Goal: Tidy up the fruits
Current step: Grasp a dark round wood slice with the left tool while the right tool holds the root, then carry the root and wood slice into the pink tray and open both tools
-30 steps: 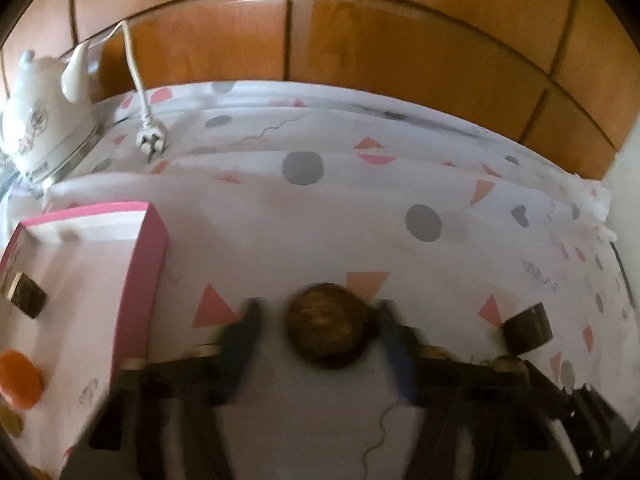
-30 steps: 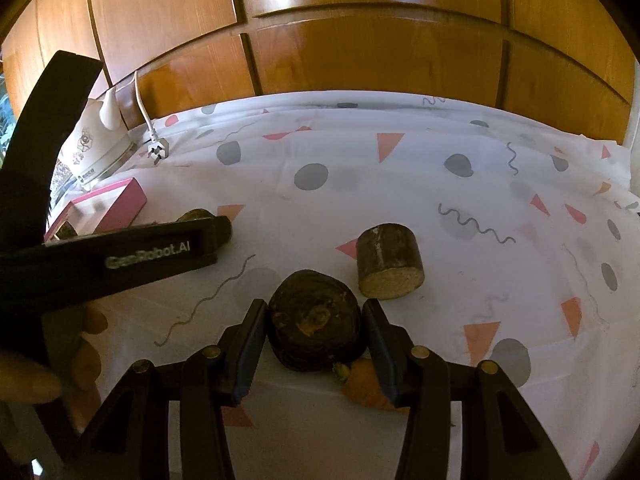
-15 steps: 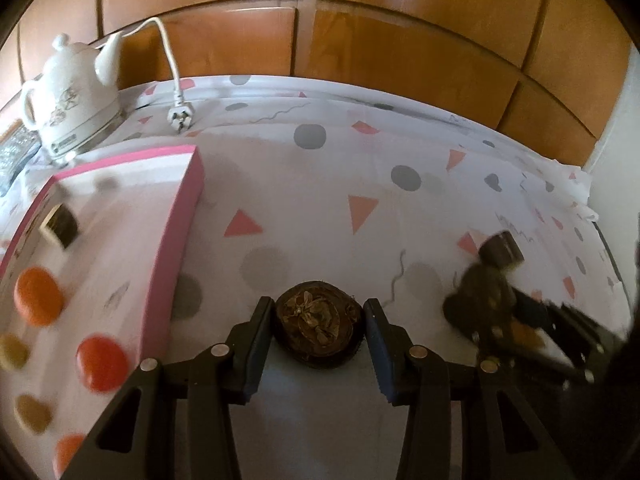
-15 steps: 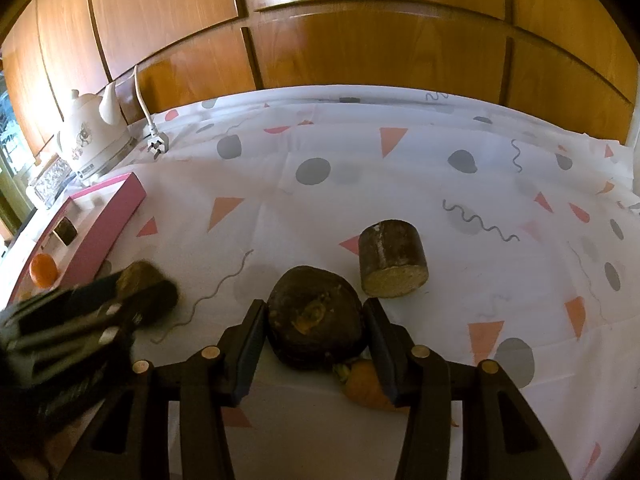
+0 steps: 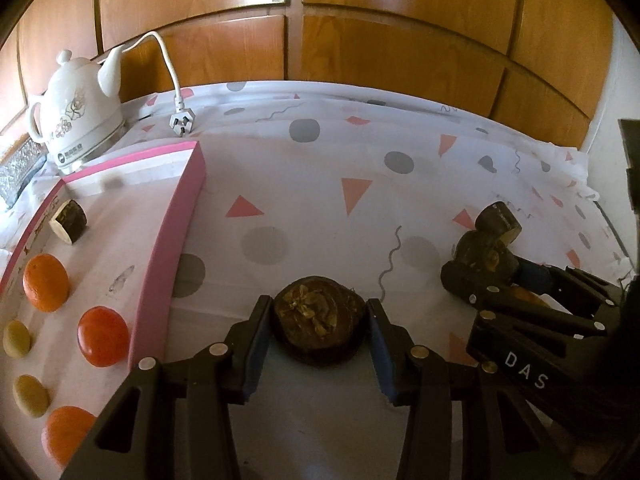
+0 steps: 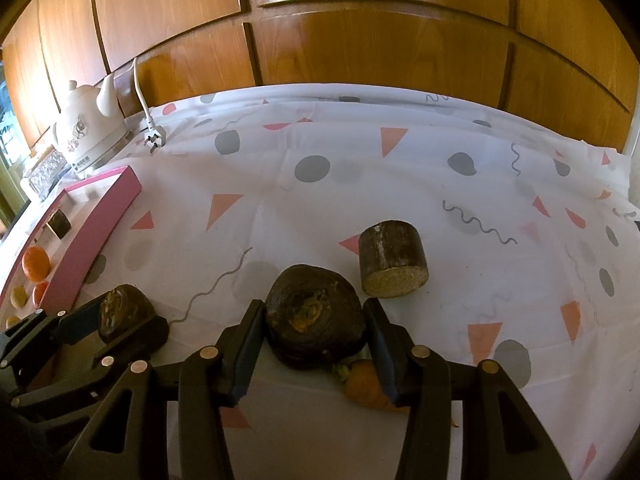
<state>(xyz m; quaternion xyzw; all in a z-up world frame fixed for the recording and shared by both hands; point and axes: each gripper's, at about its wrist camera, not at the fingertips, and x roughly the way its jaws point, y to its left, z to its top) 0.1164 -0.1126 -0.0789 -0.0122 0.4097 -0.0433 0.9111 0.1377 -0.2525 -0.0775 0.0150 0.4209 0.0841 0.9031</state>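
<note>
My left gripper (image 5: 318,332) is shut on a dark brown round fruit (image 5: 318,324) with a dried calyx, just right of the pink box (image 5: 172,264). In the right wrist view, my right gripper (image 6: 314,328) is shut on a second dark brown fruit (image 6: 314,312) of the same kind. A brown cut cylinder (image 6: 392,258) lies on the cloth just beyond it, and an orange carrot-like piece (image 6: 366,386) lies under the right finger. The box holds three oranges (image 5: 45,282), small yellow pieces (image 5: 16,338) and a dark cut piece (image 5: 69,221).
A white kettle (image 5: 80,120) stands at the back left behind the box, its plug (image 5: 182,122) lying on the patterned tablecloth (image 5: 360,152). Wooden panels close off the back. The two grippers sit side by side near the front edge.
The left gripper has carried its fruit back toward the near left, so more of the pink box now shows beside it. The right gripper and its fruit have stayed put.
</note>
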